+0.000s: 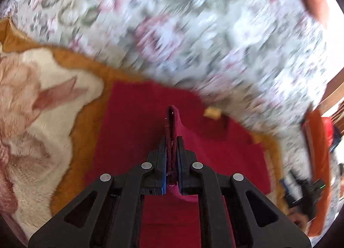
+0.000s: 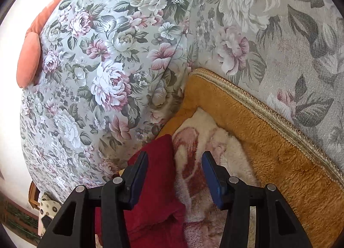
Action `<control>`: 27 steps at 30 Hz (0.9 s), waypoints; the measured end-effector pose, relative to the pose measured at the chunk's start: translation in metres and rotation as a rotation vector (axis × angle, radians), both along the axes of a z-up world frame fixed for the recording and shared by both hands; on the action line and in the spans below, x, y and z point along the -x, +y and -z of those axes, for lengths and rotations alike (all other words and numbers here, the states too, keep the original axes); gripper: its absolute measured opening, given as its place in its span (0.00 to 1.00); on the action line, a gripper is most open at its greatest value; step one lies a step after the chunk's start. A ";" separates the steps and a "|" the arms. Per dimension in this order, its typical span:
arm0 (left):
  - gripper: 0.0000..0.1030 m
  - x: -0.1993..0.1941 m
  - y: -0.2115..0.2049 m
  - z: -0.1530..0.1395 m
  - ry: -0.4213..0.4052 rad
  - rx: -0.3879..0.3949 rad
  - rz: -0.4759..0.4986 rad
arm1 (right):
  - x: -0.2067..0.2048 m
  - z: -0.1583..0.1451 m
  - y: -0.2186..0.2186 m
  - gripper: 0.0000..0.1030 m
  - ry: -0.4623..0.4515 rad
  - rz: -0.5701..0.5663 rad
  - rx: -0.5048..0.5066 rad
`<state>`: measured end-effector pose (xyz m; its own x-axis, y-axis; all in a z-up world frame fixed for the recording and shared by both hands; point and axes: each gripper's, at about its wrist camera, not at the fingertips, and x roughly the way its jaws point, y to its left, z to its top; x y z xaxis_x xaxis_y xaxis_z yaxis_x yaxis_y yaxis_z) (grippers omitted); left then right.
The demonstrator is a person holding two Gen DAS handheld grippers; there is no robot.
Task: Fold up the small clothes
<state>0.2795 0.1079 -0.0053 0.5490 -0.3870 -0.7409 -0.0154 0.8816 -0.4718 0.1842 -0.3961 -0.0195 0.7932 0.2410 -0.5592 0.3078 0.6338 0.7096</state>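
A small dark red garment (image 1: 137,123) lies on a plush orange and cream blanket (image 1: 43,101). My left gripper (image 1: 171,140) is shut on a raised fold of the red garment's edge. A small tan label (image 1: 211,112) shows near the garment's far edge. In the right wrist view my right gripper (image 2: 175,159) is open and empty, just above the blanket (image 2: 268,140), with the red garment (image 2: 154,187) under and beside its left finger. My right gripper also shows in the left wrist view (image 1: 301,189) at the far right, blurred.
Floral sofa cushions (image 2: 107,65) rise behind the blanket. Orange cushions (image 2: 30,58) lie at the left and top. The blanket has a braided trim edge (image 2: 279,116). The left wrist view is motion blurred.
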 end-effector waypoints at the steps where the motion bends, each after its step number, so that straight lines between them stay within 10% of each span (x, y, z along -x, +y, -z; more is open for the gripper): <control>1: 0.06 0.002 0.000 0.008 0.006 -0.030 0.016 | 0.000 -0.001 0.001 0.48 0.001 -0.003 0.014; 9: 0.10 0.020 0.015 0.005 -0.017 -0.087 -0.015 | -0.003 -0.007 0.009 0.48 -0.006 -0.024 0.077; 16: 0.33 0.031 0.001 -0.032 -0.240 -0.108 -0.046 | -0.010 -0.019 0.026 0.48 -0.037 -0.117 0.189; 21: 0.24 0.004 -0.036 -0.001 -0.170 -0.283 0.021 | -0.024 -0.027 0.076 0.25 -0.091 -0.343 0.420; 27: 0.24 0.000 -0.020 0.031 -0.132 -0.236 -0.016 | -0.053 0.024 0.109 0.16 0.100 -0.503 0.519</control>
